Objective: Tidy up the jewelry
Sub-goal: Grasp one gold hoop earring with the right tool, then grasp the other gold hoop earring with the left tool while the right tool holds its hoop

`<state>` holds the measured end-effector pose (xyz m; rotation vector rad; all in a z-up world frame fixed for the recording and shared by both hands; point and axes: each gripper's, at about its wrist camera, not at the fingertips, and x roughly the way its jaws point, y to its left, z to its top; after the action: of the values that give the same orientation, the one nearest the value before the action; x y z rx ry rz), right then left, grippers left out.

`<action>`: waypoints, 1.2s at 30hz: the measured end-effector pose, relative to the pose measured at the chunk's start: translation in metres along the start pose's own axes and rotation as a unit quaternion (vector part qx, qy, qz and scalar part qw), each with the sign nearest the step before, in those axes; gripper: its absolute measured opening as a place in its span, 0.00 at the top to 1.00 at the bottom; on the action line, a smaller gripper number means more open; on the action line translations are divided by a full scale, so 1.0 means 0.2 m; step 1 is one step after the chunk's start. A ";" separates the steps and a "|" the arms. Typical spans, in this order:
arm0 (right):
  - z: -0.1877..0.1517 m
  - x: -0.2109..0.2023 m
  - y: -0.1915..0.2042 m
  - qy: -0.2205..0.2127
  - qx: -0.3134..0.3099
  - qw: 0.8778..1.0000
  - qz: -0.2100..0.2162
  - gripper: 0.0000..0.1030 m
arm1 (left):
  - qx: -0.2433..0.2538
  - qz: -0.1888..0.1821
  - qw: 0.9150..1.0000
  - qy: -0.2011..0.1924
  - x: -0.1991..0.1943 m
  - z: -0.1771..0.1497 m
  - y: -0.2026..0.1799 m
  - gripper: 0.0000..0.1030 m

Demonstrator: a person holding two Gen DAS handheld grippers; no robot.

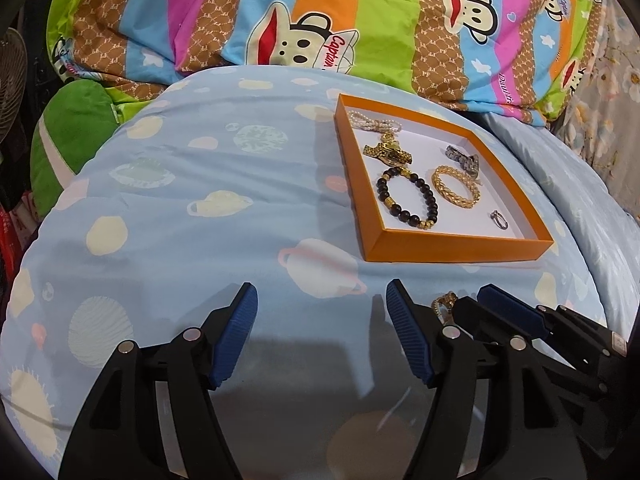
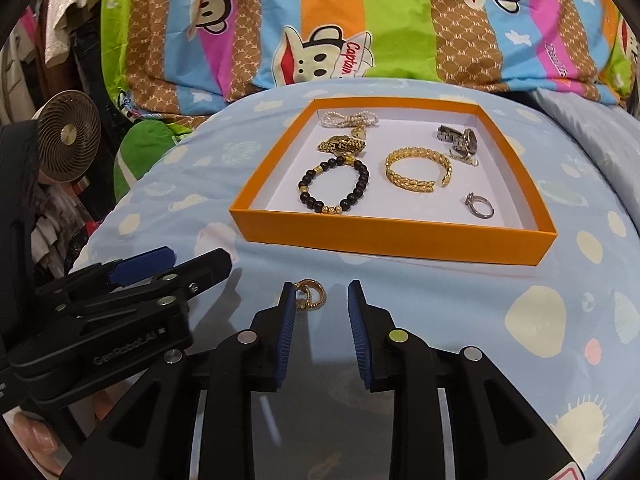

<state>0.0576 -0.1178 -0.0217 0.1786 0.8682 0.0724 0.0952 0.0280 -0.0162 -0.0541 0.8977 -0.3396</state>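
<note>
An orange tray sits on a light blue quilt. It holds a pearl piece, a gold watch, a black bead bracelet, a gold bangle, a silver watch and a silver ring. A small gold ring piece lies on the quilt in front of the tray. My right gripper is open, its left fingertip touching the gold piece. My left gripper is open and empty, just left of it.
A striped cartoon-monkey duvet is bunched behind the tray. A green cushion and a small fan sit off the left edge of the bed. The quilt spreads left of the tray.
</note>
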 end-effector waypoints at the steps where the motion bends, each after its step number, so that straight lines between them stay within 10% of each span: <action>1: 0.00 0.01 0.00 0.004 -0.001 1.000 0.001 0.74 | -0.002 0.001 1.000 0.000 0.00 0.00 0.00 0.37; 36: -0.12 -0.18 -0.31 -0.030 0.083 0.995 -0.050 0.83 | 0.093 -0.029 0.995 0.026 0.06 -0.04 -0.36 0.40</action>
<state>0.0152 -0.1812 -0.0222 0.2907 0.8222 -0.0984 0.0759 -0.0432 -0.0175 0.1014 0.9131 -0.4797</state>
